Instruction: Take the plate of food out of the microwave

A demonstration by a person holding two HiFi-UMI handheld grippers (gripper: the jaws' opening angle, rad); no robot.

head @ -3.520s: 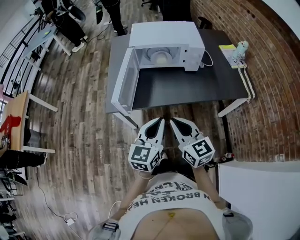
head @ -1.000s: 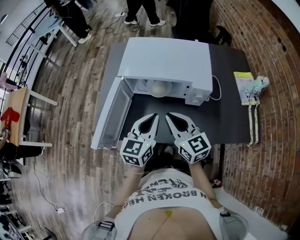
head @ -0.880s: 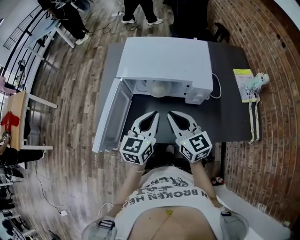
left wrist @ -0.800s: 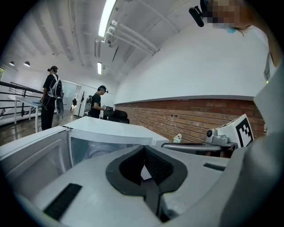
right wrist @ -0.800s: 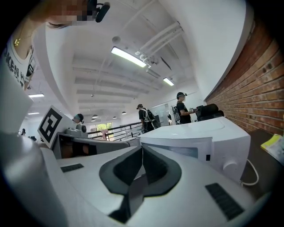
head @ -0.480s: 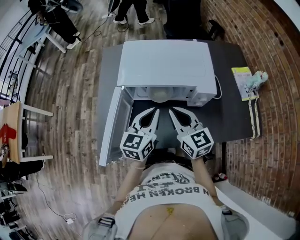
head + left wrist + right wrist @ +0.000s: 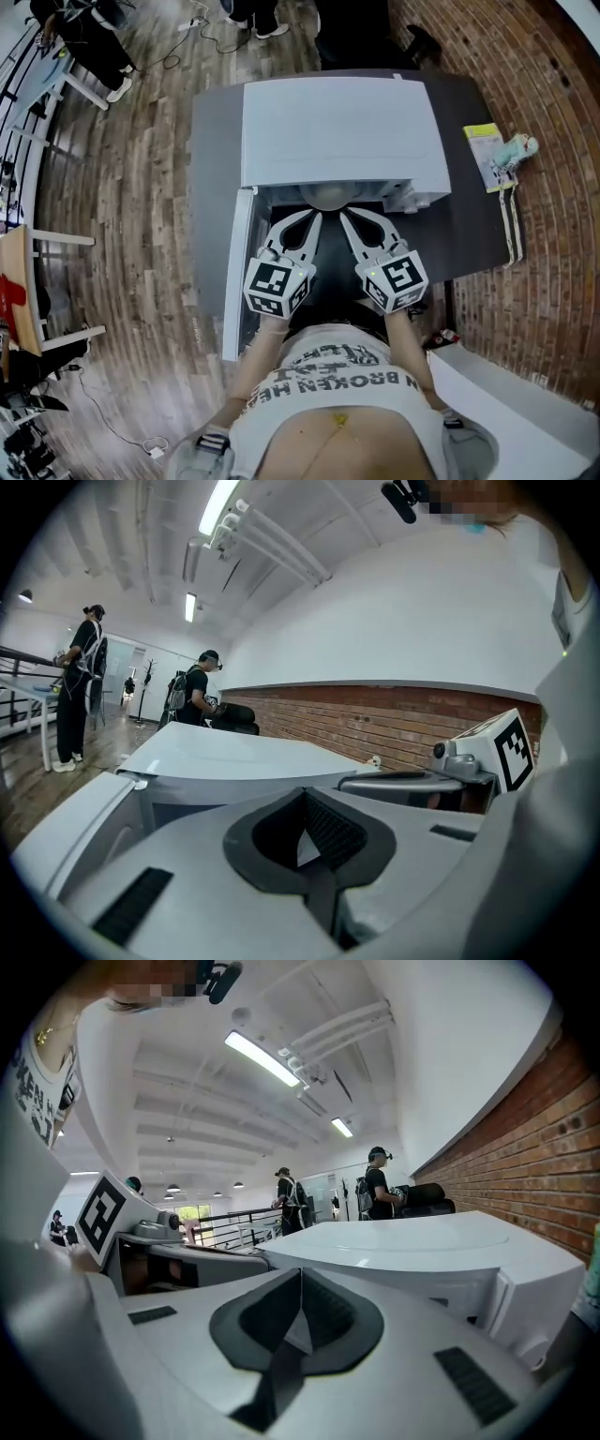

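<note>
Microwave (image 7: pixel 337 131) shell looks like smooth white painted metal, soft sheen on top. The table (image 7: pixel 473 220) under it is dark and dead matt. Floor (image 7: pixel 141 187) at 9 o'clock is grainy wood planks, wall (image 7: pixel 553 169) at 3 o'clock rough red brick. Left gripper (image 7: pixel 313 217) and right gripper (image 7: pixel 344 217) are smooth white plastic with matt black ribbed pads (image 7: pixel 333 834). Shirt (image 7: pixel 337 394) at 6 o'clock is soft cloth.

I see a white T-shirt (image 7: pixel 328 384) with black block lettering across the chest, and a small yellow mark below the print. Grey straps (image 7: pixel 214 441) with dark buckles lie on both shoulders. My left gripper (image 7: pixel 313 217) and right gripper (image 7: pixel 345 217) are white shells with black-lined fingers (image 7: pixel 284 231) — each carries a white cube (image 7: pixel 277 287) printed with black square markers.
</note>
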